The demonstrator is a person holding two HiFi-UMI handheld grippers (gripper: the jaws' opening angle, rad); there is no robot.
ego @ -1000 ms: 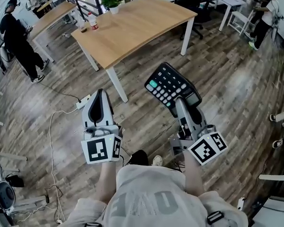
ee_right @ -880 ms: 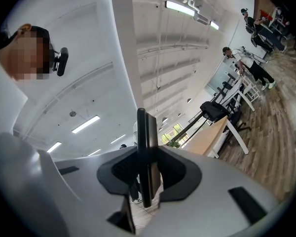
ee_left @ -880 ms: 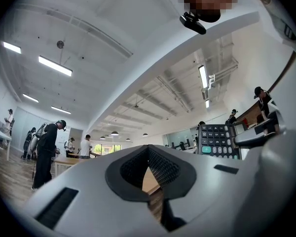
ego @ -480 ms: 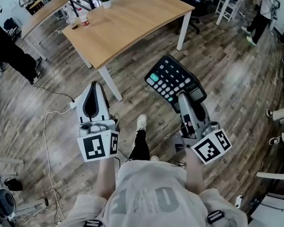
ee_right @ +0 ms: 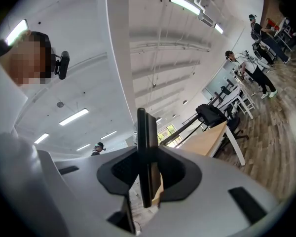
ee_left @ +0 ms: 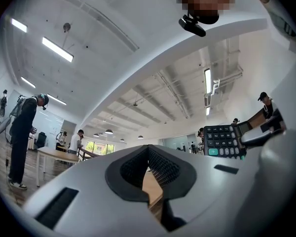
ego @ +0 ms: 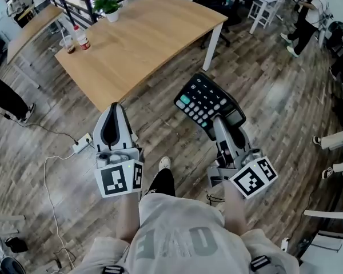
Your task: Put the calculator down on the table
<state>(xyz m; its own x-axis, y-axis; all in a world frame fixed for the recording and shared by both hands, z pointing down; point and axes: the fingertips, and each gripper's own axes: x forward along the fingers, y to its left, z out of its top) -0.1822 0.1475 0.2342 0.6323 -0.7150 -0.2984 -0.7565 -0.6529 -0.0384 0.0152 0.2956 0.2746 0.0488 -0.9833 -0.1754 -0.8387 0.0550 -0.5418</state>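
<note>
the right gripper's (ego: 219, 122) jaws are clamped on the calculator (ego: 208, 104), pinching its near end. in the right gripper view the calculator (ee_right: 147, 152) stands edge-on between the 2 pads, which press on it from both sides. the left gripper's (ego: 115, 107) jaws are closed on nothing; the left gripper view shows the pads drawn together at the tips, with only a sliver of wood showing through the hollow behind them.

the calculator is in the air, keys up and tilted, jutting forward out of the right gripper. in the head view it hangs over the floor (ego: 274, 96), near the table's (ego: 137, 39) front edge but short of it, touching nothing except the pads. the left gripper is beside it, also over the floor, and apart from the calculator.

as a judgement, the task is partway: the calculator is gripped and near the table, but the putting-down has not begun. what is left is to bring it over the top, lower it until it lies flat on the wood, then open the right jaws and pull clear. the near half of the table looks bare, so there is room; a bottle (ego: 80, 37), a cup (ego: 67, 44) and a plant (ego: 107, 5) stand at the far left corner, well apart from where the calculator would land.
</note>
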